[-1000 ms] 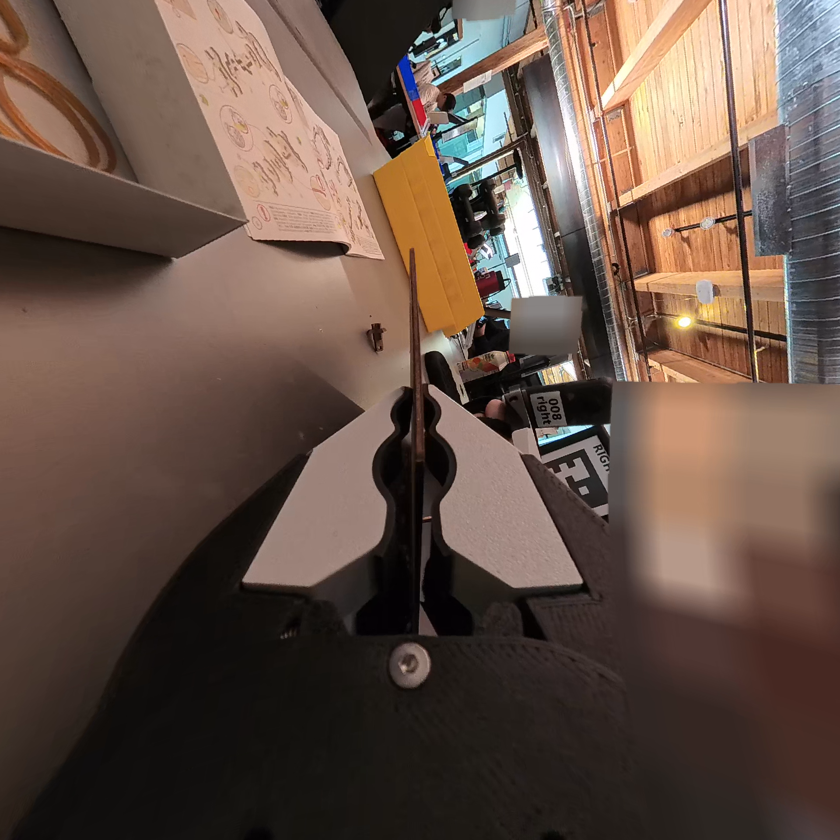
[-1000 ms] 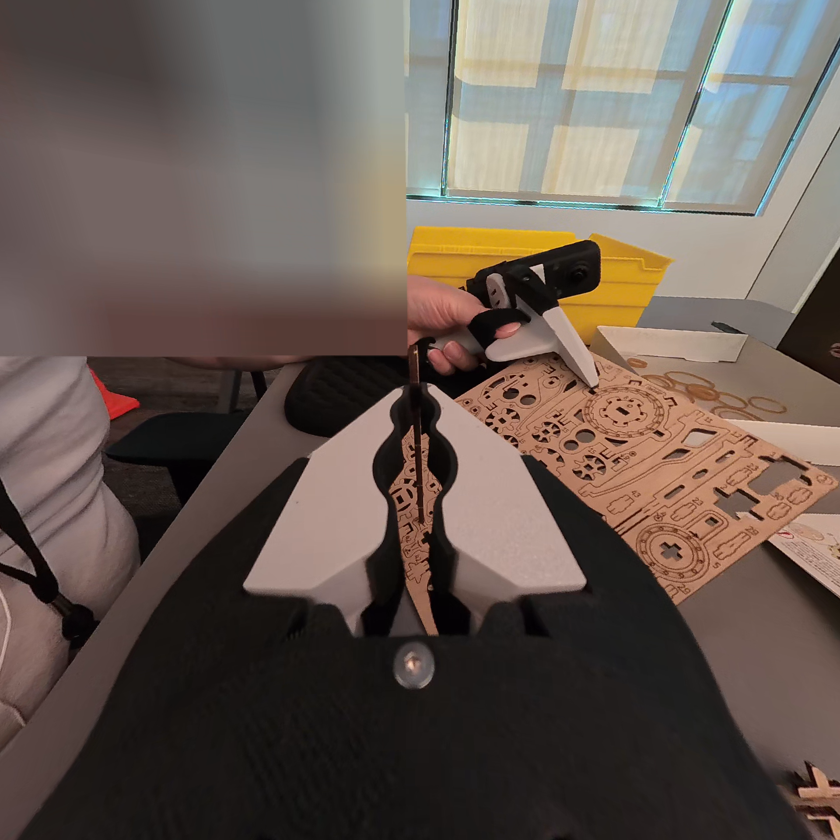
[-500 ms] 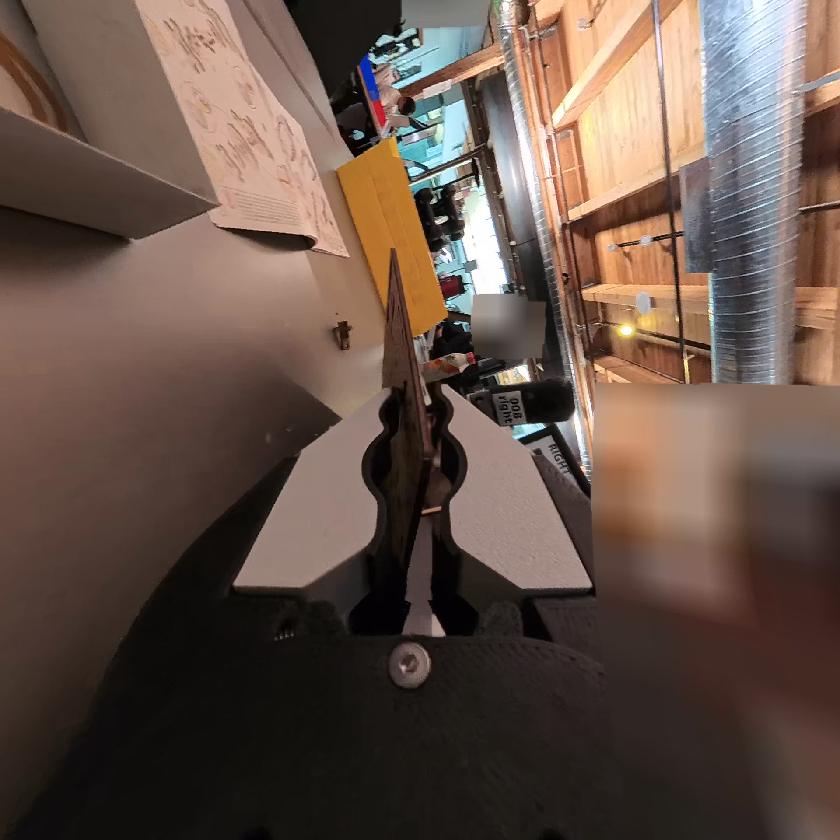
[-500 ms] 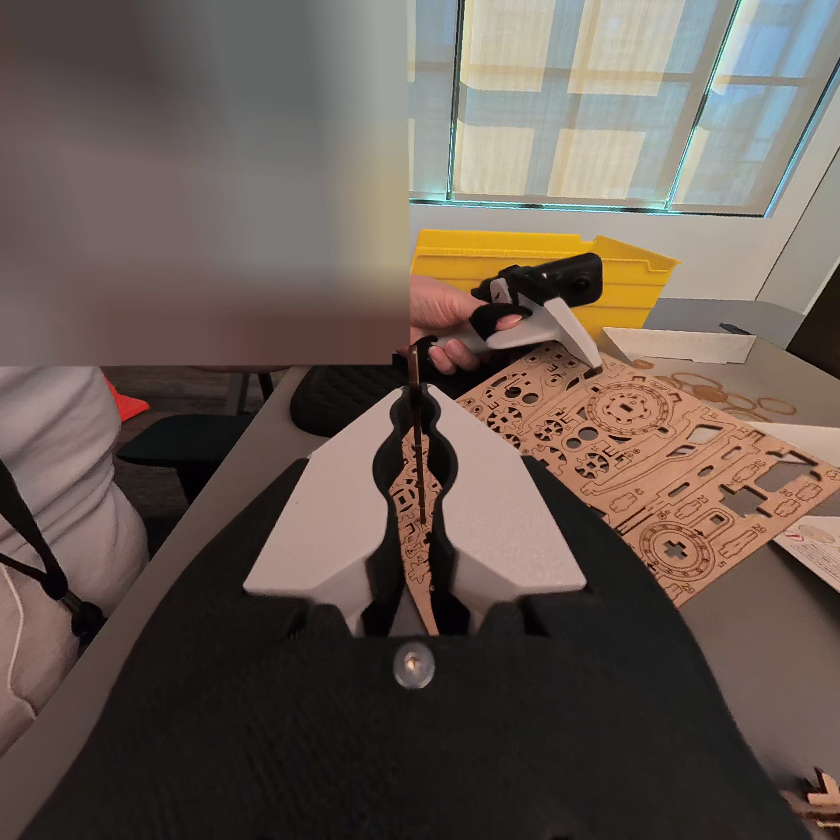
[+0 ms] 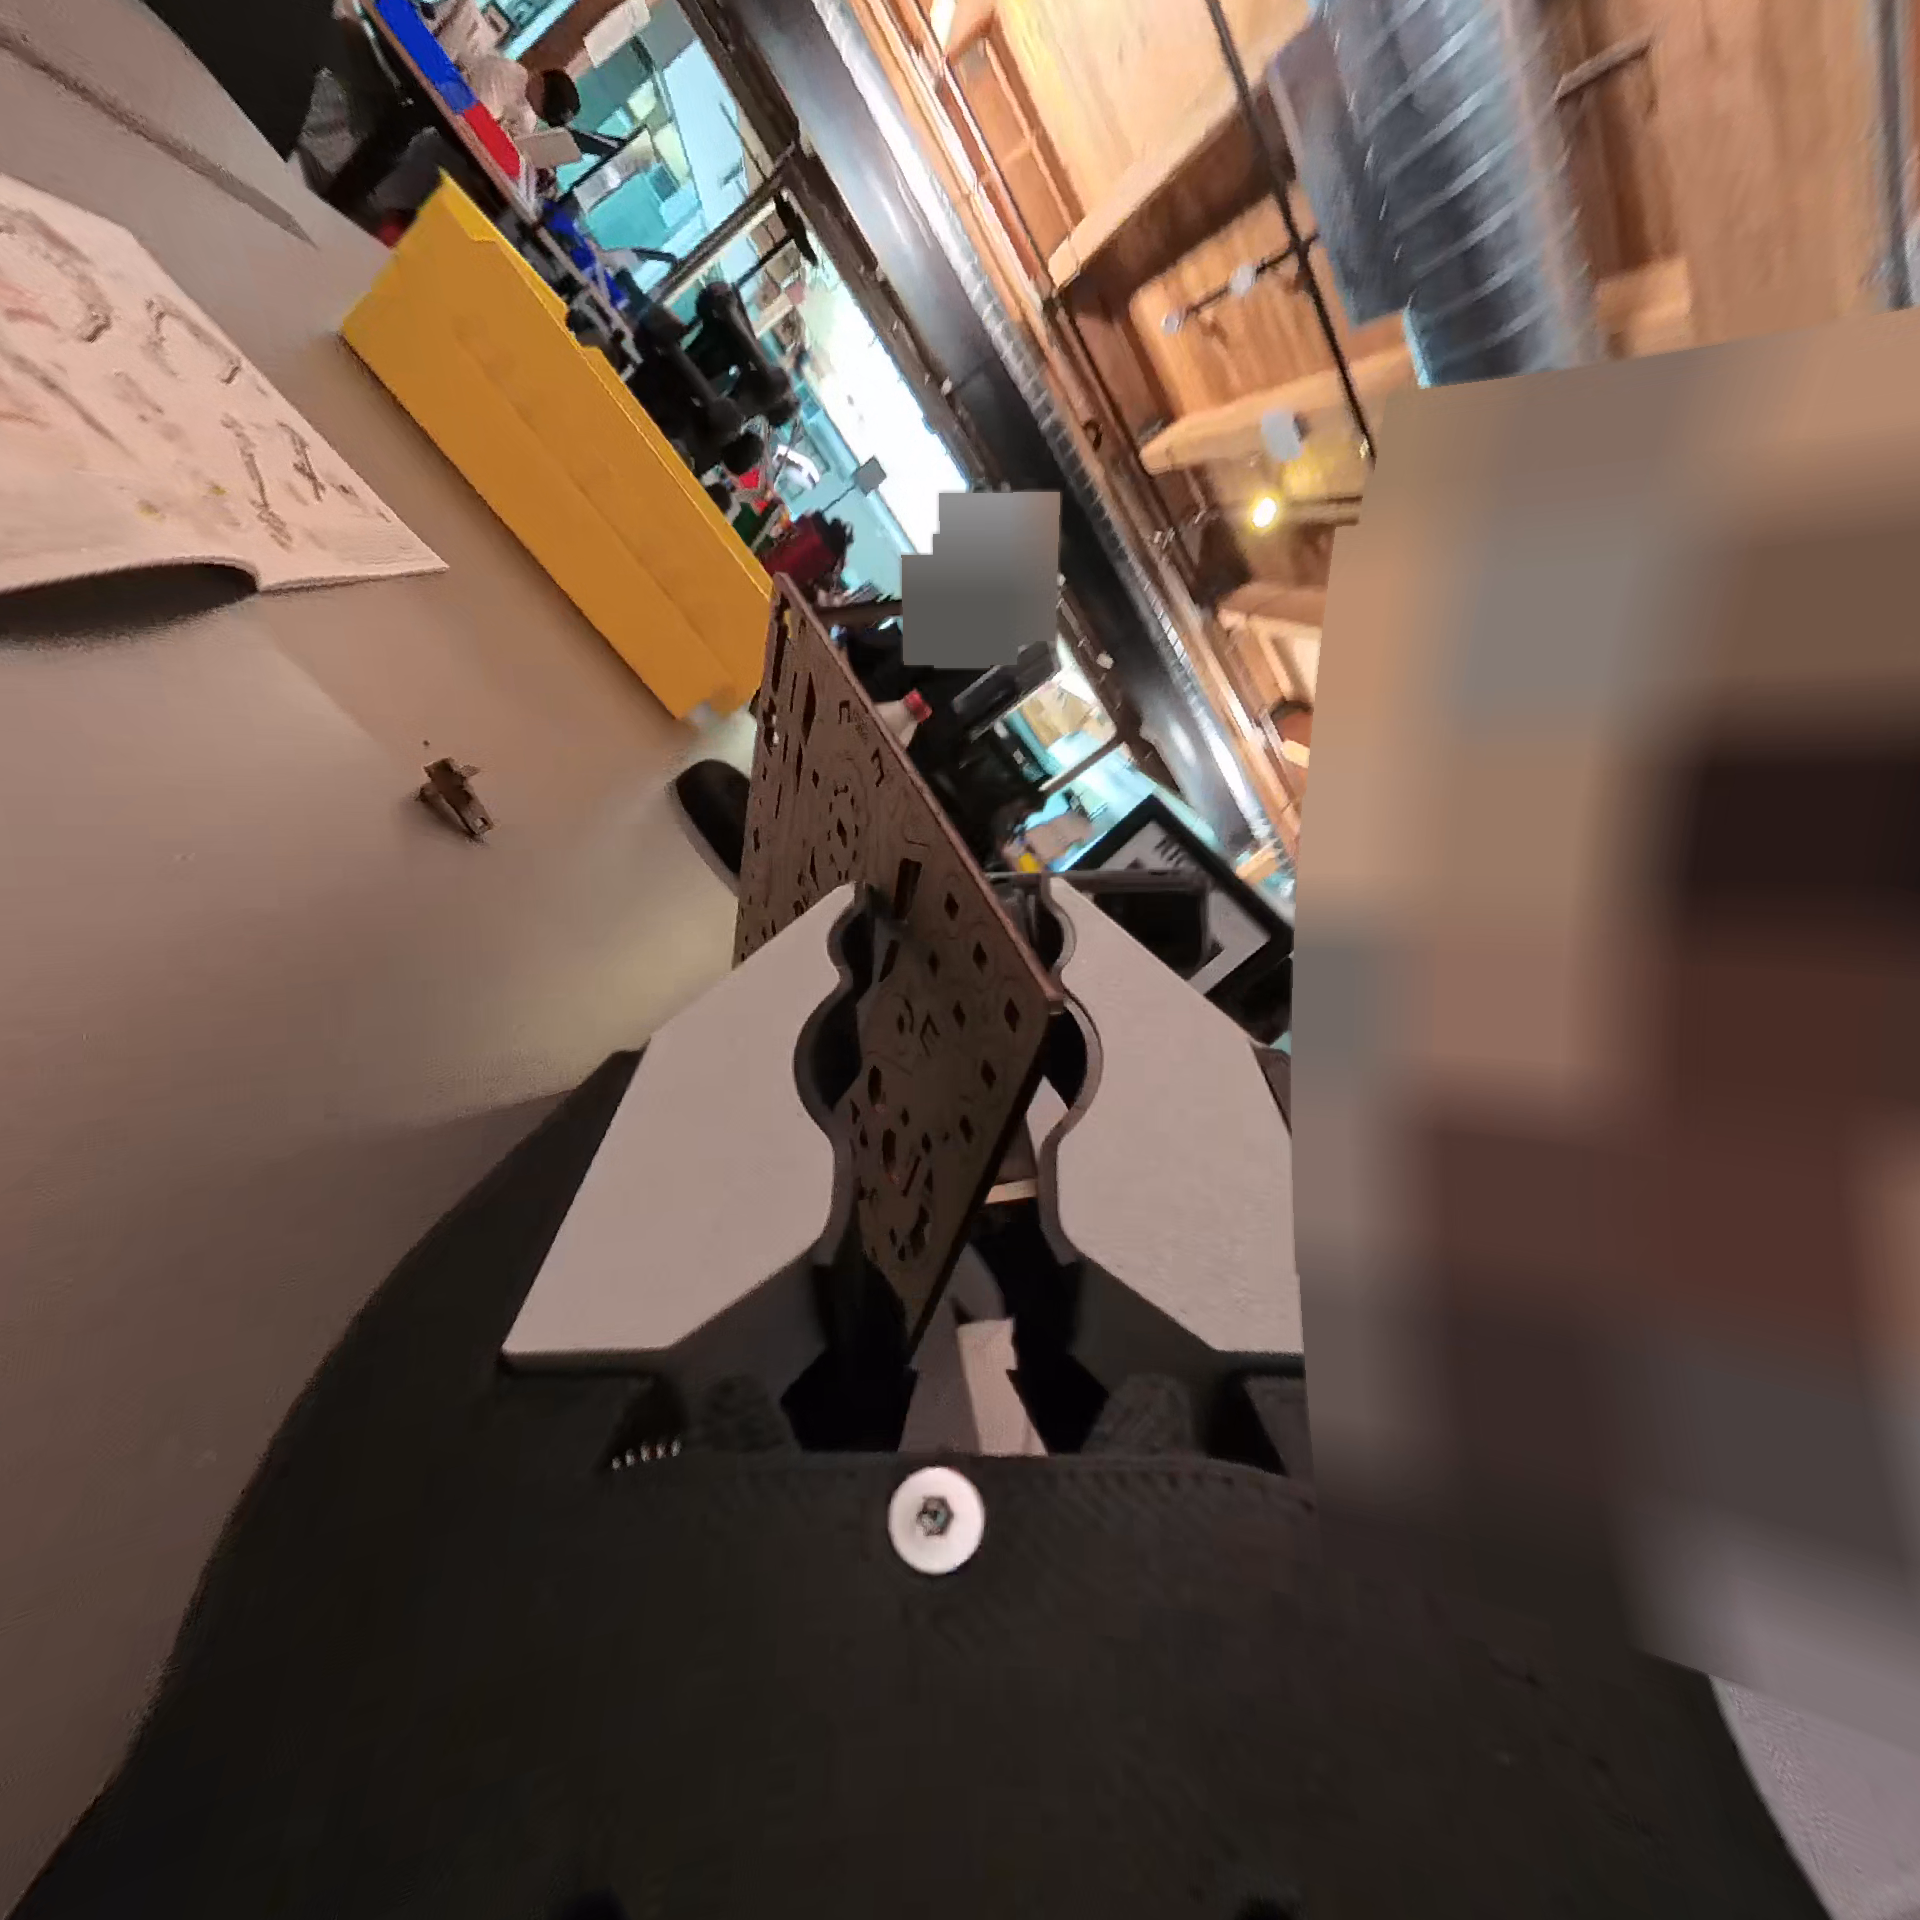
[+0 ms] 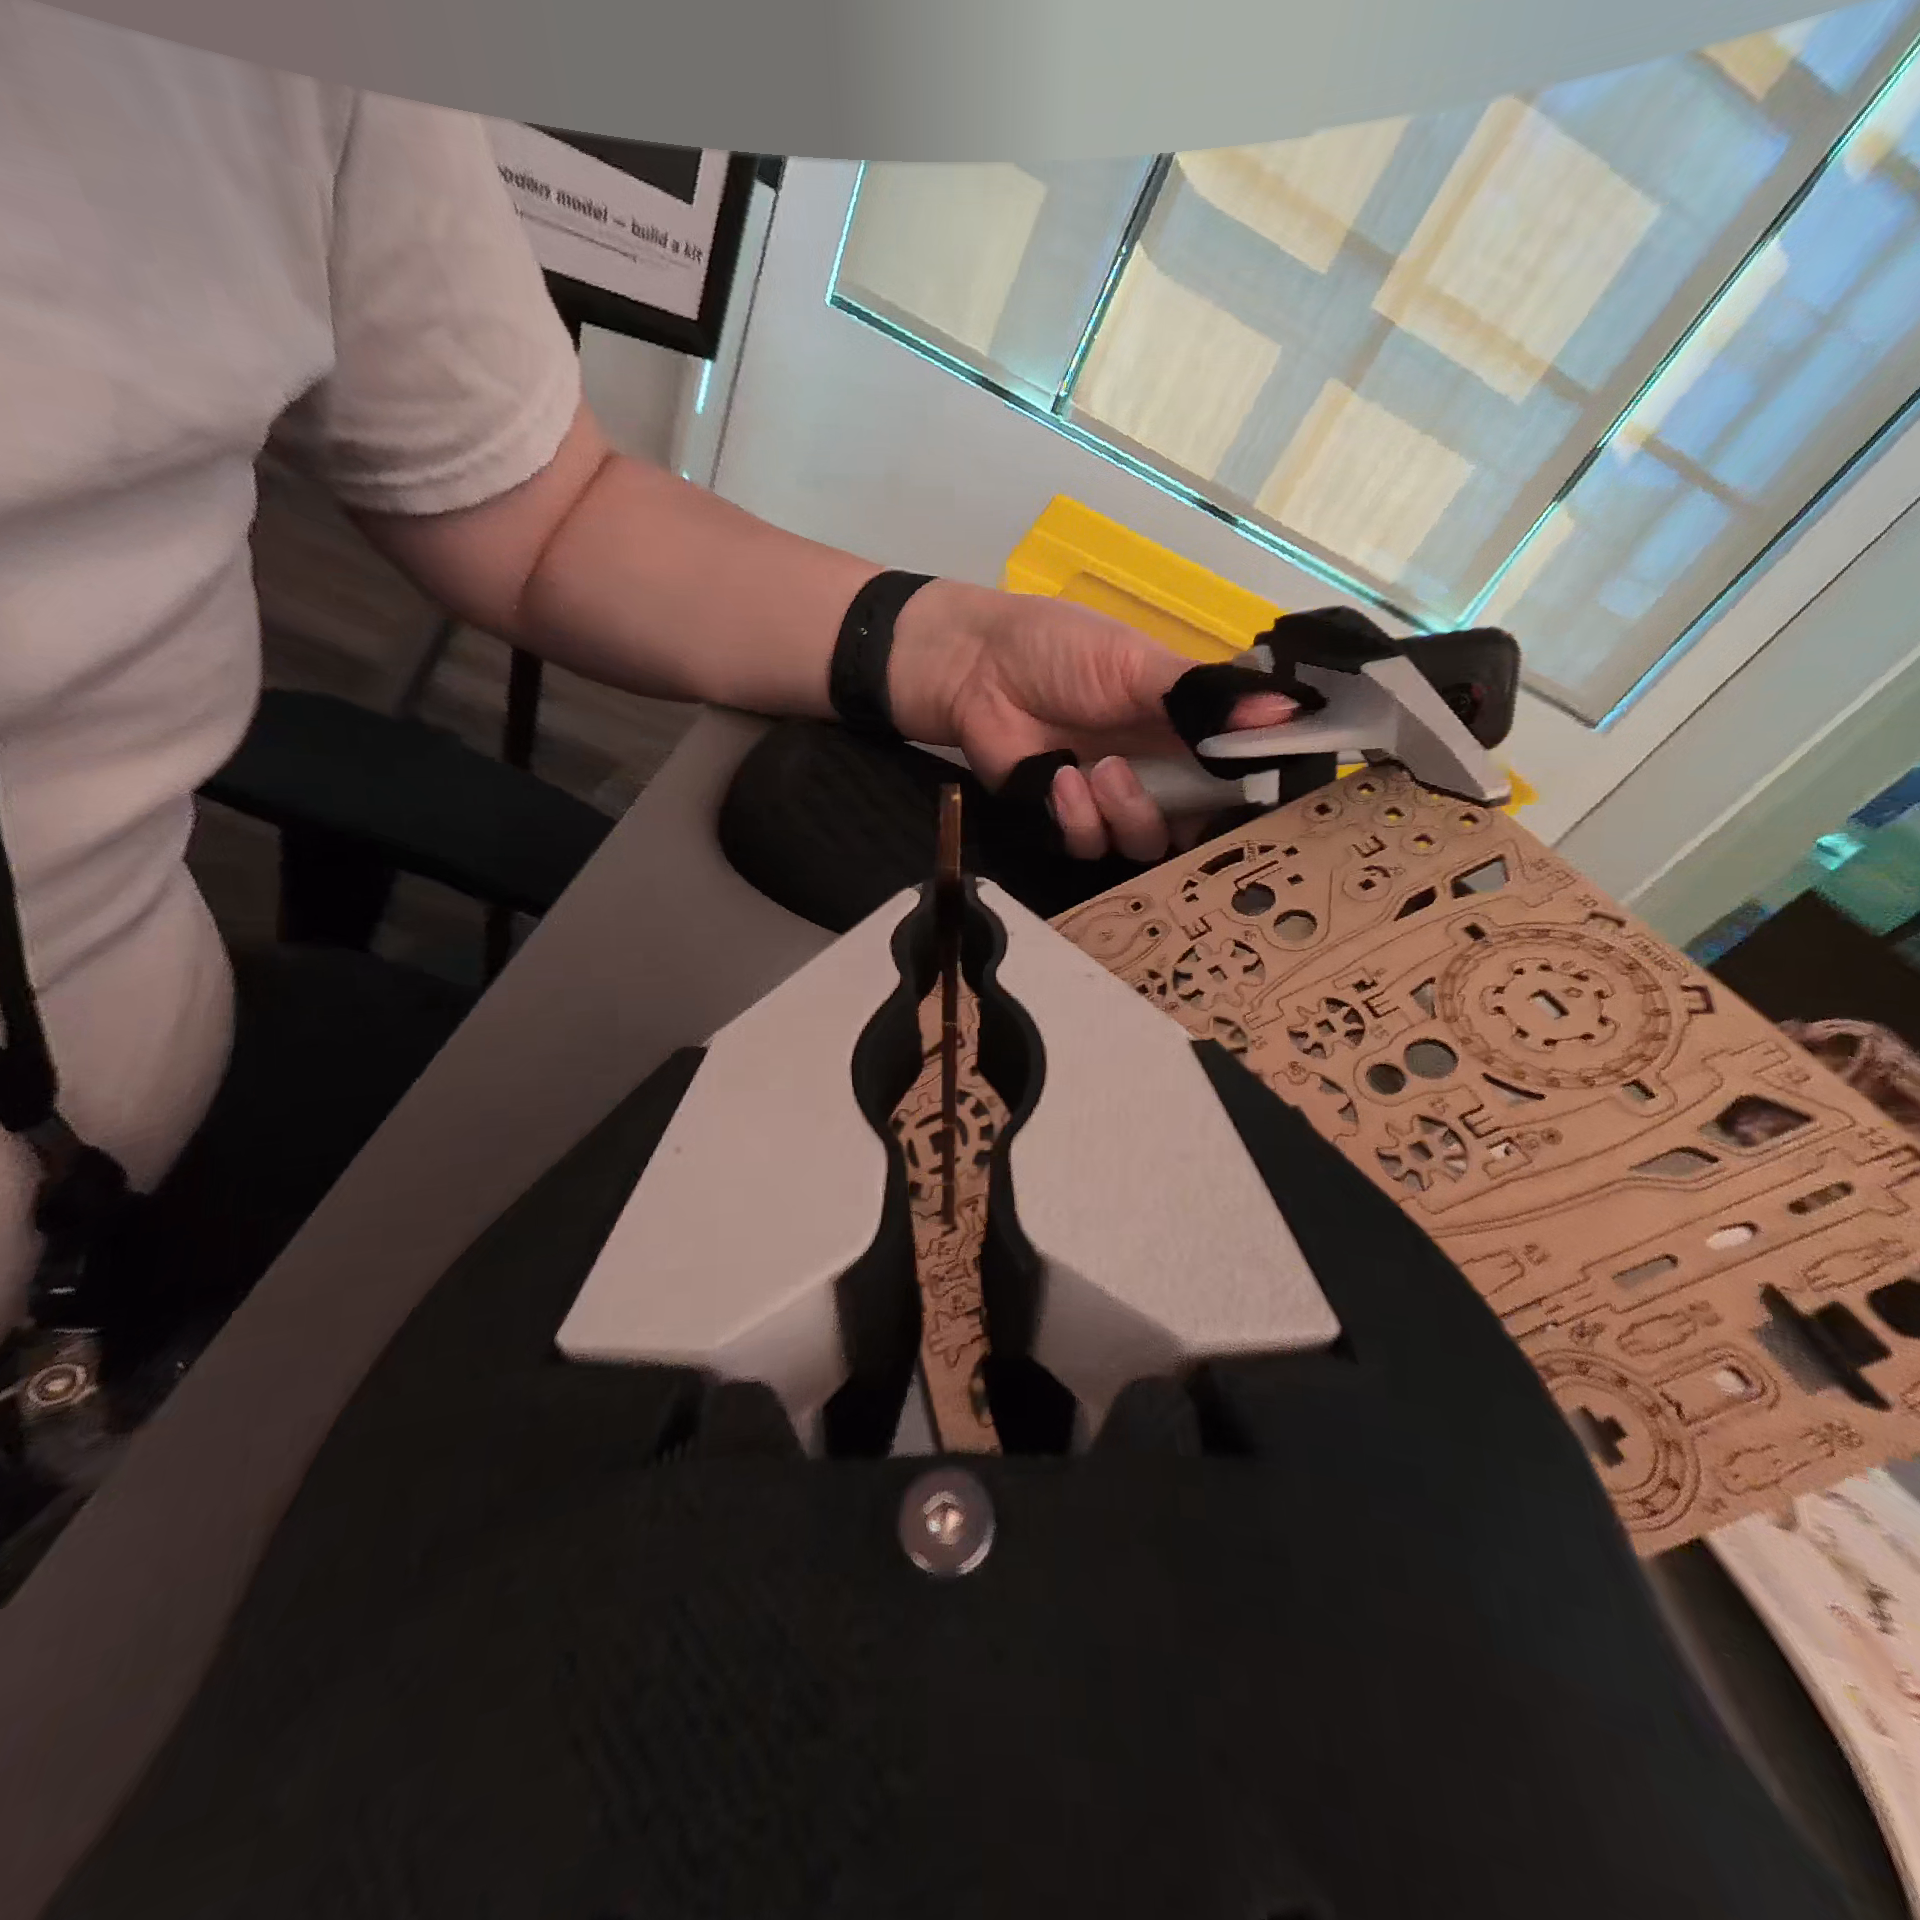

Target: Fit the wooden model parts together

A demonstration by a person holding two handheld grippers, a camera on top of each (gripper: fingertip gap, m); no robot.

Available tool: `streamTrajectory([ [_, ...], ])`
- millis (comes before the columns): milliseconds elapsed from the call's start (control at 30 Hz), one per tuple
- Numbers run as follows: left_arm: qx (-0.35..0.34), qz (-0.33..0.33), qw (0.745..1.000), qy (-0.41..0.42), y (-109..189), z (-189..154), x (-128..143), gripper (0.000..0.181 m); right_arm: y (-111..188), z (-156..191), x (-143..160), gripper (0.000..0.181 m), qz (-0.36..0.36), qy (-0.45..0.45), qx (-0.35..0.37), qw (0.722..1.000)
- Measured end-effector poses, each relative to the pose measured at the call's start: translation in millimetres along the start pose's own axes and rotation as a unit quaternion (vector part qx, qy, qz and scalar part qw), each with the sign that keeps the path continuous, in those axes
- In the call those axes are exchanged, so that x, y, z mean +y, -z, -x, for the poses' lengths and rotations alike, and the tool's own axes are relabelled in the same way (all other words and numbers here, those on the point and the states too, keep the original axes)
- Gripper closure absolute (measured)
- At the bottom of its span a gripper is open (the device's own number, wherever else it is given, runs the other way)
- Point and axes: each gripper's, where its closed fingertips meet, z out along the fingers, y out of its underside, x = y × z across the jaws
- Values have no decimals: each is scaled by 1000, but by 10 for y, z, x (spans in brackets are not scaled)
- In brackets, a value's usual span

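A laser-cut wooden sheet (image 6: 1507, 1039) of model parts lies tilted over the grey table (image 6: 582, 1039). My left gripper (image 5: 945, 899) is open, and the sheet (image 5: 914, 1018) stands slanted in the gap between its fingers, face showing. In the right wrist view the left gripper (image 6: 1491, 784) is at the sheet's far edge, held by a hand (image 6: 1039, 686). My right gripper (image 6: 948, 888) is shut on a thin wooden part (image 6: 950, 831), seen edge-on and sticking out past the fingertips, above the near end of the sheet.
A small loose wooden piece (image 5: 454, 795) lies on the table (image 5: 208, 935). A yellow bin (image 5: 561, 468) stands at the far edge, also seen in the right wrist view (image 6: 1122, 571). An instruction booklet (image 5: 156, 447) lies open. A black chair back (image 6: 821, 821) is by the table edge. My right fingertips sit around 12 cm from my left ones. From the left gripper's tips to the small loose wooden piece (image 5: 454, 795) is close to 15 cm.
My left gripper's jaws have parted and it has rolled; the sheet, gripped edge-on before, now sits slanted and shows its face. My right gripper has tilted and still holds the thin part.
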Motion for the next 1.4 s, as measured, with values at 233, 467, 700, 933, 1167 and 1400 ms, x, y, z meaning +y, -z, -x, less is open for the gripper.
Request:
streamTrajectory([
  [233, 12, 44, 994, -103, -143, -334, 185, 147, 32, 118, -28, 179, 3, 35, 3, 999],
  [467, -42, 90, 982, -161, -225, -287, 515, 144, 3, 339, 50, 179, 45, 129, -6, 991],
  [700, -114, 124, 971, -170, -267, -85, 740, 163, -67, 485, 157, 179, 78, 169, -28, 982],
  [933, -153, 120, 975, -111, -185, 101, 677, 179, 191, 139, -273, 179, -38, 21, 44, 998],
  [1167, -193, 155, 968, -39, -45, 309, 626, 179, 445, -356, -48, 180, -29, -338, 86, 937],
  [1400, -182, 167, 969, 20, -42, 402, 633, 180, 366, -331, 153, 179, -43, -491, 91, 865],
])
